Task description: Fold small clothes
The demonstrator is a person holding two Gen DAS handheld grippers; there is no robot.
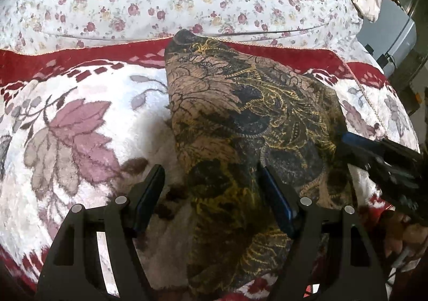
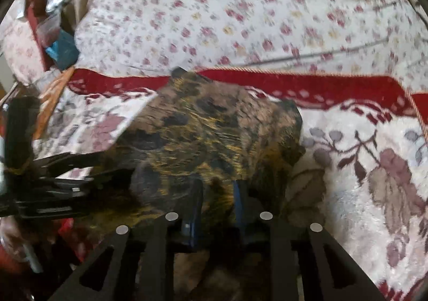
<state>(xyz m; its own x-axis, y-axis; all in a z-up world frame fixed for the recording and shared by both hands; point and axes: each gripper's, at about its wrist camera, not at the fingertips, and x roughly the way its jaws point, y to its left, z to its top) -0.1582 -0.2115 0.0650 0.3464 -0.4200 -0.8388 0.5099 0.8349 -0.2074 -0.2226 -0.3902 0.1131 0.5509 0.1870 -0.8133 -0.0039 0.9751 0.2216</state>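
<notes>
The left gripper point(image 1: 211, 191) is pointing steeply downward, its jaws standing wide apart, pads pressing on nothing. The right gripper point(image 2: 218, 203) is angling down beside it, jaws narrowed, its blue-edged fingers point(image 2: 238, 194) blurred in its own view. A hand point(image 1: 404, 231) is showing behind the right gripper.

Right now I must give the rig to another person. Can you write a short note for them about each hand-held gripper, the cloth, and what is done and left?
Left hand-held gripper: jaws wide open above the near part of the patterned garment, gripping nothing.
Right hand-held gripper: jaws narrow, with a bunch of the garment's near edge between them; the picture is blurred, so a firm grip is not certain.
The garment lies on the red-and-white floral blanket, rumpled, one corner reaching the red border.
Done: no neat fold is visible.
Left: flatten it, fold it, set it aside.
</notes>
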